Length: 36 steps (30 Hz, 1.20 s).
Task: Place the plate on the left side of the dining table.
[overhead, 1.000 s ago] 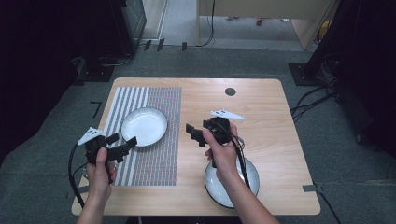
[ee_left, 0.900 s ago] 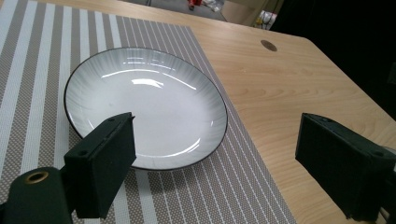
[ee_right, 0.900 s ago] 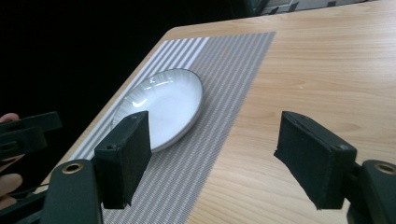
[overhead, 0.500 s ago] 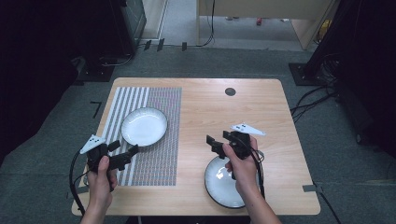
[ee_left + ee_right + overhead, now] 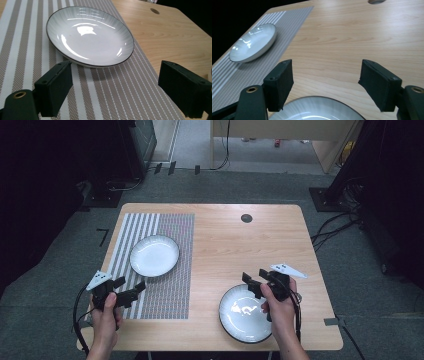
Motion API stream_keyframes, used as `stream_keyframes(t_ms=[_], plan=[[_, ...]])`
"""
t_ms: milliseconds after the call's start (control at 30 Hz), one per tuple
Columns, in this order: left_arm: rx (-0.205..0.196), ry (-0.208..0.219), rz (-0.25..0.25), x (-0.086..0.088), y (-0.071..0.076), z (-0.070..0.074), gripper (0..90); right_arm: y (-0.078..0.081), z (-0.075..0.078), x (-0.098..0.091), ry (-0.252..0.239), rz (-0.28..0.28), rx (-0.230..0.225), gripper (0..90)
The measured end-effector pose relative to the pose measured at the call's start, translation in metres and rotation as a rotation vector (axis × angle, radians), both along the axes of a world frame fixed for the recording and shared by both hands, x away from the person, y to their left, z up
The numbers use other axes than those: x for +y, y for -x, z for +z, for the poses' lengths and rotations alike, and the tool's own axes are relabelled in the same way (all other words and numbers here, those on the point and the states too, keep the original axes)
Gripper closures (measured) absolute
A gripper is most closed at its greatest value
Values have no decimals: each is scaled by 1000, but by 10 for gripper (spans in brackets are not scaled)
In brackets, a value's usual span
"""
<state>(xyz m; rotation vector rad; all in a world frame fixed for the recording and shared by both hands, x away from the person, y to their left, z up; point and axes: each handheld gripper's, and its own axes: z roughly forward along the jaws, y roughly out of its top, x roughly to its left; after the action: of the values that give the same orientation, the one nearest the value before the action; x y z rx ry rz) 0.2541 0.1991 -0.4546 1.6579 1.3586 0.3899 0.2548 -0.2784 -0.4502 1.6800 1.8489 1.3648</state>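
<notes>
A white dark-rimmed plate (image 5: 154, 255) (image 5: 88, 36) (image 5: 253, 42) rests on the striped placemat (image 5: 162, 290). A second plate (image 5: 245, 313) (image 5: 317, 110) lies on the bare wood at the front right. My left gripper (image 5: 131, 289) (image 5: 120, 92) is open above the placemat's front left part, short of the first plate. Over the far edge of the second plate hovers my right gripper (image 5: 254, 281) (image 5: 325, 82), open with nothing between its jaws.
The wooden table (image 5: 240, 245) has a round cable hole (image 5: 246, 218) near its back edge. Cables and dark equipment stand on the floor around the table. A hand holds each gripper near the front edge.
Both grippers have drawn back toward the front of the table. The right one moved from the table's middle to above the front plate; the left slid back along the placemat.
</notes>
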Motion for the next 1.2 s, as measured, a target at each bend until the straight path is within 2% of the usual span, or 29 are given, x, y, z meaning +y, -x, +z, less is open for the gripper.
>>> stream_keyframes(t_ms=[67, 167, 267, 500, 700, 1000, 1033, 1200], plan=[[-1, -5, 8, 3, 2, -2, 121, 3, -2, -9, 2, -15, 3, 270], [-2, -39, 21, 7, 5, -5, 120, 7, -5, -22, 19, -38, 1, 270], [0, -42, 27, 10, 7, -8, 121, 12, -10, -35, 35, -60, 5, 271], [6, -61, 59, 26, 16, -14, 120, 22, -22, -61, 35, -106, 27, 277], [25, -83, 86, 35, 22, -23, 121, 30, -25, -78, 67, -139, 12, 276], [28, -129, 105, 43, 30, -29, 121, 35, -38, -107, 58, -202, 18, 277], [30, -146, 119, 46, 32, -30, 121, 36, -41, -114, 74, -216, 17, 277], [35, -143, 143, 58, 35, -31, 121, 42, -48, -128, 106, -232, 28, 276]])
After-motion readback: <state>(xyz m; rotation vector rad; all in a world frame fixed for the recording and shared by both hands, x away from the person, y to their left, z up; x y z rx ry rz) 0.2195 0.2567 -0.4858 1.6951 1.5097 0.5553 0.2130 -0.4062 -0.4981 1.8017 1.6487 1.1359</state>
